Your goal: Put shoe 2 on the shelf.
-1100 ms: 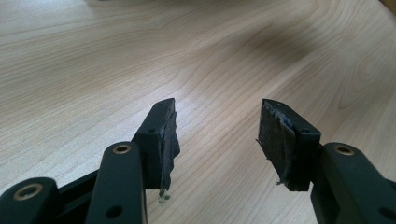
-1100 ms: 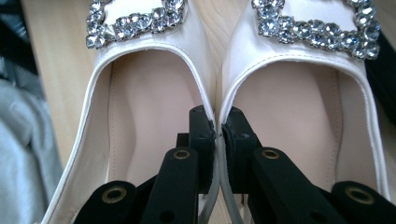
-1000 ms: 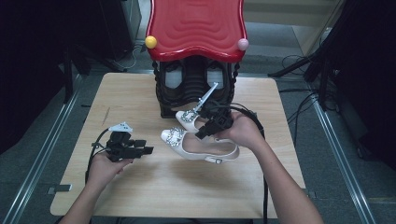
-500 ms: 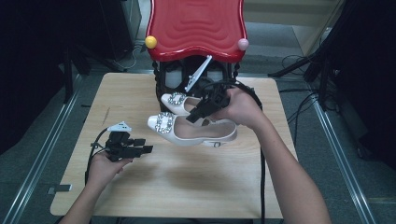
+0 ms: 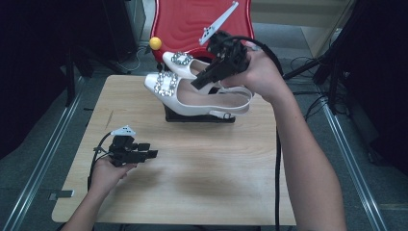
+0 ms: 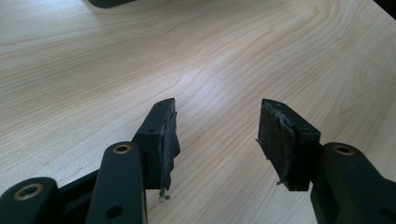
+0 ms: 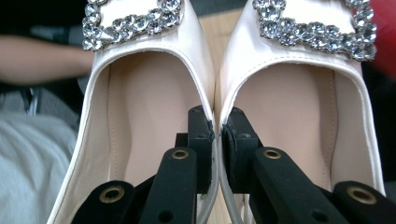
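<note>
Dark room, cables on a grey floor, light wood table (image 5: 192, 192) in the middle with metal rails down both sides. Red moulded chair back (image 5: 192, 24) stands at the far edge, yellow ball (image 5: 155, 43) on its left corner. Black base (image 5: 199, 118) sits on the far half of the table. Pair of white shoes (image 5: 192, 94) hangs in the air above that base, clear of the wood, toes pointing left in the high view, 2 rhinestone buckles (image 5: 166, 84) facing up. Right gripper (image 5: 211, 79) comes in from the right, hand wrapped around its body, grey plate sticking up toward the chair. Right gripper view: jaws nearly closed, 1 jaw inside each shoe, pads pinching the 2 touching inner side walls (image 7: 215, 100) together, so both shoes are carried in 1 grip. Insoles look pale beige, buckles at the top of that view. Left gripper (image 5: 144, 154) sits low over the near left part of the table, well apart from the shoes, hand behind it, cable looping off to the left. Left gripper view: jaws spread wide, nothing between the pads (image 6: 170, 135), bare wood grain under them, frayed pad edges visible.
</note>
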